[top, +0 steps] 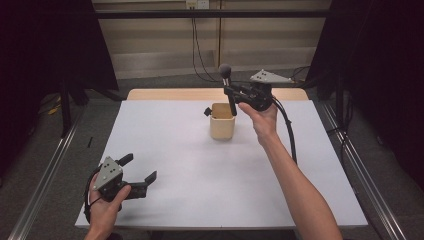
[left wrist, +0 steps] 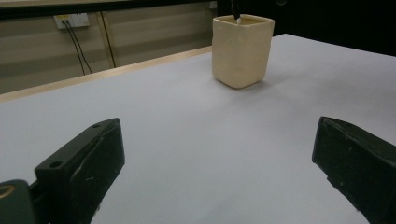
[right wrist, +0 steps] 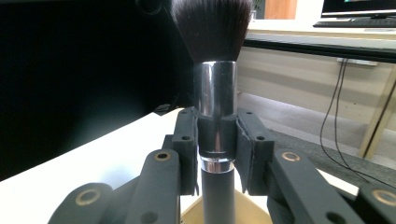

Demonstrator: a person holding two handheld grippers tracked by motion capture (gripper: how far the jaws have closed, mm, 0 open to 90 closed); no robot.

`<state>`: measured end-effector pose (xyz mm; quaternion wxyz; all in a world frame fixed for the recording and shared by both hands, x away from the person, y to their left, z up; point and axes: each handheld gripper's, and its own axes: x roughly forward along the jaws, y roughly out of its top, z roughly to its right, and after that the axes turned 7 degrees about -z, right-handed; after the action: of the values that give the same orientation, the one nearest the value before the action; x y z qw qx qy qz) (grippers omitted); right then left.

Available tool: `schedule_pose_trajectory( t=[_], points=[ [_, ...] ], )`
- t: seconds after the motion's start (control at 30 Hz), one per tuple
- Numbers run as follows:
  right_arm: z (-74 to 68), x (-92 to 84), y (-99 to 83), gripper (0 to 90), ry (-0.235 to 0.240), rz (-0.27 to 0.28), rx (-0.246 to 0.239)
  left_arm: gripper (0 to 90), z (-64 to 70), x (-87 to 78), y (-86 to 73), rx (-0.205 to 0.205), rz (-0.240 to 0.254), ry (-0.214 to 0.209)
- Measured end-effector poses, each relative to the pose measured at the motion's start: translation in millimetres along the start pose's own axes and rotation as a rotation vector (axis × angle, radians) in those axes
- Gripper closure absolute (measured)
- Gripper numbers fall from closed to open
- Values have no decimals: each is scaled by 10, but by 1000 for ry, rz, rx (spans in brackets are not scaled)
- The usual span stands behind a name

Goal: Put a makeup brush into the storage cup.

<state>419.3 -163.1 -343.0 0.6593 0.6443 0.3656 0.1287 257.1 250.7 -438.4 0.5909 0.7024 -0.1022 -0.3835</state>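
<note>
The cream-coloured holder (top: 222,127) stands a little beyond the middle of the white table (top: 200,185), and everything else is easiest placed from it. Directly above its open mouth the right gripper (top: 231,91) has its 2 jaws clamped on a makeup brush (top: 227,87), which stands upright, dark bristles up, the lower end of its handle dipping into the holder. In the right gripper view the pads (right wrist: 187,140) press on either side of the shiny metal ferrule (right wrist: 215,102), with the grey handle (right wrist: 218,196) running down below them toward the holder's rim (right wrist: 252,210). The right hand (top: 260,117) comes in from the holder's right side, its black cable (top: 289,135) drooping down past the forearm.

Just off the holder's left upper corner a small dark thing (top: 207,111) lies on the table; I cannot tell what it is.

Well away from the holder, near the table's front left corner, the left gripper (top: 137,170) is held low over the surface, jaws spread wide with nothing between them. In the left gripper view the bare tabletop (left wrist: 210,140) lies between the jaws and the holder (left wrist: 242,49) beyond. Nothing stands between that gripper and the holder.

Behind the table, beyond the holder, a wall outlet (top: 196,4) feeds black cords (top: 197,50) hanging down.
</note>
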Motion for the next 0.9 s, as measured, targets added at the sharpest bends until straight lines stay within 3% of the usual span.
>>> schedule_pose_trajectory(
  t=[0.13, 0.47, 0.7, 0.9],
  points=[
    [-1, 74, 10, 724, -12, 5, 32, 23, -1, 1, -1, -2, -1, 0],
    [2, 240, -62, 724, -9, -10, 41, 23, -5, -8, -5, 1, 0, -2],
    [13, 287, -109, 724, -21, -28, 7, 23, -14, -13, -9, -3, 0, -2],
    [36, 315, -172, 724, -13, -27, 17, 23, -12, -14, -6, -1, -1, 0]
  ],
)
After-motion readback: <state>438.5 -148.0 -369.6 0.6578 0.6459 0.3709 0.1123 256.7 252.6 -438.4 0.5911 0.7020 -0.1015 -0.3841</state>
